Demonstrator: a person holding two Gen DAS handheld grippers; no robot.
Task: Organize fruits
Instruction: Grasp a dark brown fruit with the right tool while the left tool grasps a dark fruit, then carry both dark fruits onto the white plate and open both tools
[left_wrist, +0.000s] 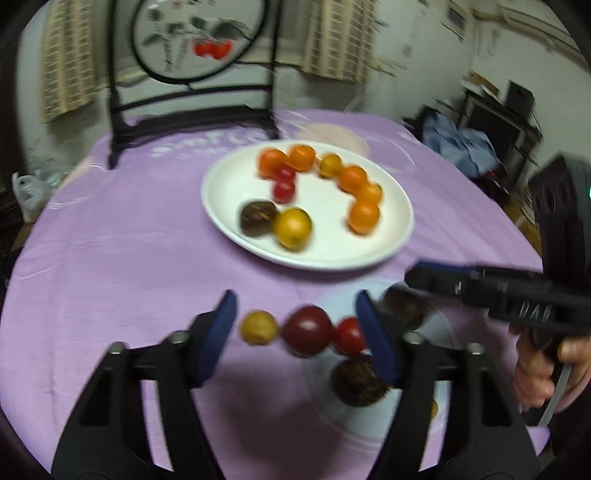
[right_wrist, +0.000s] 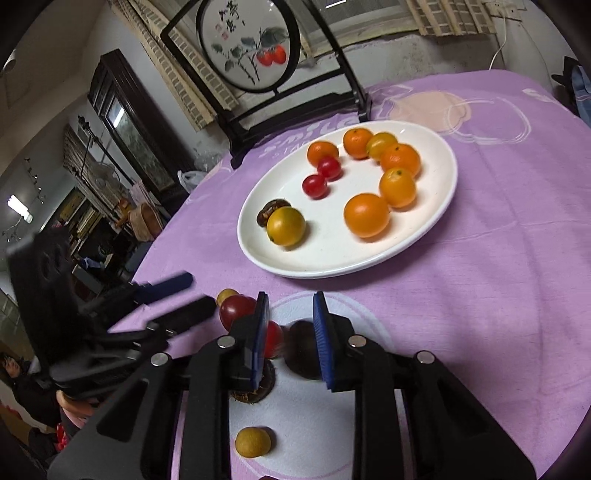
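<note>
A white plate (left_wrist: 399, 236) (right_wrist: 436, 206) on the purple cloth holds several oranges, two cherry tomatoes (right_wrist: 321, 177), a yellow fruit (right_wrist: 286, 226) and a dark brown fruit (left_wrist: 258, 218). Loose fruit lies nearer: a small yellow one (left_wrist: 258, 327), a dark red one (left_wrist: 307, 330), a red tomato (left_wrist: 349, 335) and brown ones (left_wrist: 357, 382). My left gripper (left_wrist: 295, 332) is open around the loose row, empty. My right gripper (right_wrist: 290, 334) is open, with a dark brown fruit (right_wrist: 301, 349) between its pads; it also shows in the left wrist view (left_wrist: 417, 280). A small yellow fruit (right_wrist: 253, 441) lies below.
A black-framed round painted screen (left_wrist: 199, 40) (right_wrist: 251, 48) stands at the table's far edge. The purple tablecloth (left_wrist: 110, 258) covers the round table. A blue garment (left_wrist: 458, 144) and dark furniture are beyond the table's right side.
</note>
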